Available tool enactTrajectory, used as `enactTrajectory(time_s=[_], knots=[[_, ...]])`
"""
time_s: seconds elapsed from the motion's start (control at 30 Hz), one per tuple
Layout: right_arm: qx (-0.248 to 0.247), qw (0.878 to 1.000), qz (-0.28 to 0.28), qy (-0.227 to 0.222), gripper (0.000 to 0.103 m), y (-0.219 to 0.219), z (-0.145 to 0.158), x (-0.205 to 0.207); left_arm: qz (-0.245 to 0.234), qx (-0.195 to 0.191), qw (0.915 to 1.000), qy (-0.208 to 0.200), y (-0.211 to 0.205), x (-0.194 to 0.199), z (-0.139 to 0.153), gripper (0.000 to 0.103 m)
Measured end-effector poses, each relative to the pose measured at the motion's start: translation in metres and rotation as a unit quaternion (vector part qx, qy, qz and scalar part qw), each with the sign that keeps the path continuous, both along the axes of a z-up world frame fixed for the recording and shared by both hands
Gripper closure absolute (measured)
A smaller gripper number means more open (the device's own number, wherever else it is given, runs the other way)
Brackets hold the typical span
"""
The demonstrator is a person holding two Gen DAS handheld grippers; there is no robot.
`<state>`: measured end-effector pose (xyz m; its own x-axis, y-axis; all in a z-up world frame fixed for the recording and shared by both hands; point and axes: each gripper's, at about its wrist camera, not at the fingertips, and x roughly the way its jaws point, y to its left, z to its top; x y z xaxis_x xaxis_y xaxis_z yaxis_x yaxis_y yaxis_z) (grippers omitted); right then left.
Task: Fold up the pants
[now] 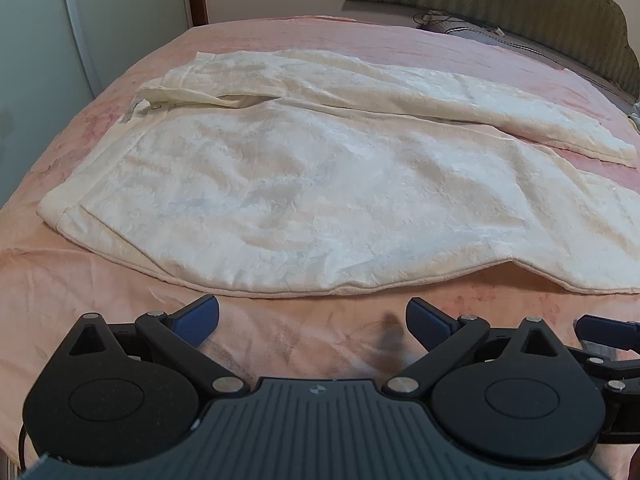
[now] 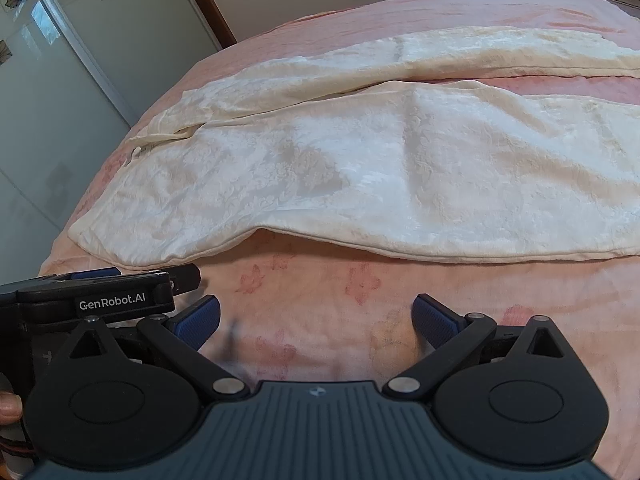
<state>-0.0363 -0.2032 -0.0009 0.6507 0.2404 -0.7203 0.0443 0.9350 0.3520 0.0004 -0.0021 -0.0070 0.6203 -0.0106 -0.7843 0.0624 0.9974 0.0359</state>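
Pants [image 1: 304, 184] lie spread flat across the pink bed [image 1: 304, 32] in the left wrist view, waistband toward the bed's left edge, both legs running toward its right edge with a strip of bedding between them. The left gripper [image 1: 312, 320] hovers over bare bedding near the bed's front edge, jaws wide apart and holding nothing. In the right wrist view, the pants [image 2: 360, 168] fill the middle of the bed [image 2: 320, 288]. The right gripper [image 2: 316, 318] sits just short of the near leg, jaws wide open and empty, the left gripper [image 2: 120, 284] just beside it.
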Motion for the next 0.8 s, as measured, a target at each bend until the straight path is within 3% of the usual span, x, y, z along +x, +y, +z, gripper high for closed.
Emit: enactTrajectory(time_s=[0.8], knots=[[0.002,1.0,0.005,0.0,0.0,0.0016,-0.0009,-0.0001,0.0,0.001,1.0,0.003,0.0019,0.0006,-0.0002,0.001]])
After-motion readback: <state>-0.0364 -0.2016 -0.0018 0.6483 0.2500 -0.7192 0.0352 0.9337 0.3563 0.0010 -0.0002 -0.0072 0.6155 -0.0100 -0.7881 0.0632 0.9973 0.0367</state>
